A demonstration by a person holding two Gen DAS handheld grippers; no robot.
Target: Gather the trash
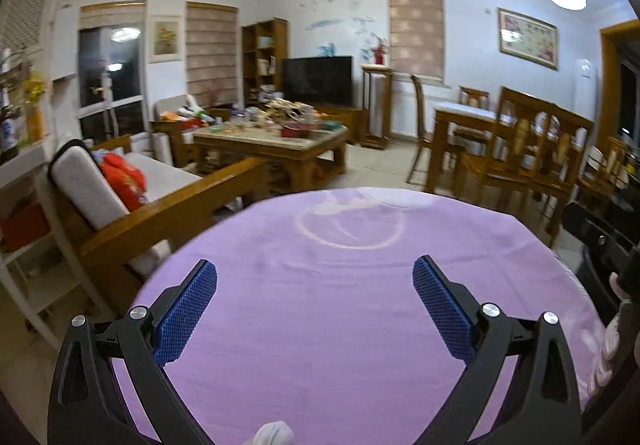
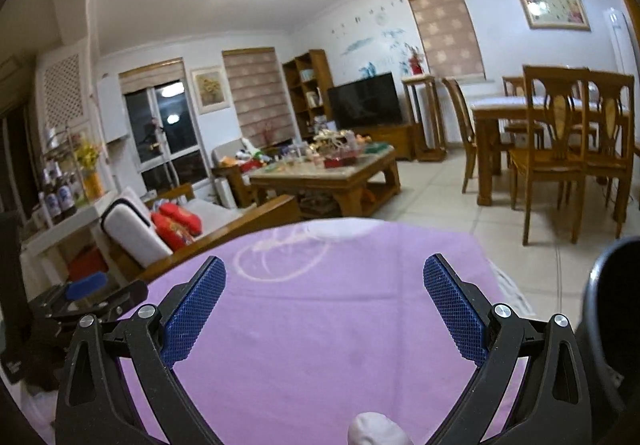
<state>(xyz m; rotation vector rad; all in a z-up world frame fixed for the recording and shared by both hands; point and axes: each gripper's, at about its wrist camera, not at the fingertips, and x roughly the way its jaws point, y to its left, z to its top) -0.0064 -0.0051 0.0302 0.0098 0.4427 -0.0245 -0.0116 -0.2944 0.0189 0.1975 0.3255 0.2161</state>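
Note:
My left gripper [image 1: 315, 265] hovers open over a table under a purple cloth [image 1: 340, 325], with nothing between its blue pads [image 1: 188, 309]. My right gripper [image 2: 325, 261] is open too, empty, above the same purple cloth [image 2: 320, 345]. A small whitish crumpled lump [image 1: 274, 433] pokes in at the bottom edge of the left wrist view, behind the fingers. A similar whitish lump [image 2: 376, 429] shows in the right wrist view; I cannot tell what either is. A dark round container [image 2: 612, 305] stands at the far right, partly cut off.
The left gripper's body [image 2: 96, 297] sits at the left of the right wrist view. A wooden sofa with red cushions [image 1: 120, 181] flanks the table's left. Beyond are a cluttered coffee table [image 1: 272, 141] and a dining table with chairs [image 2: 560, 133]. Tiled floor [image 2: 440, 205] lies between.

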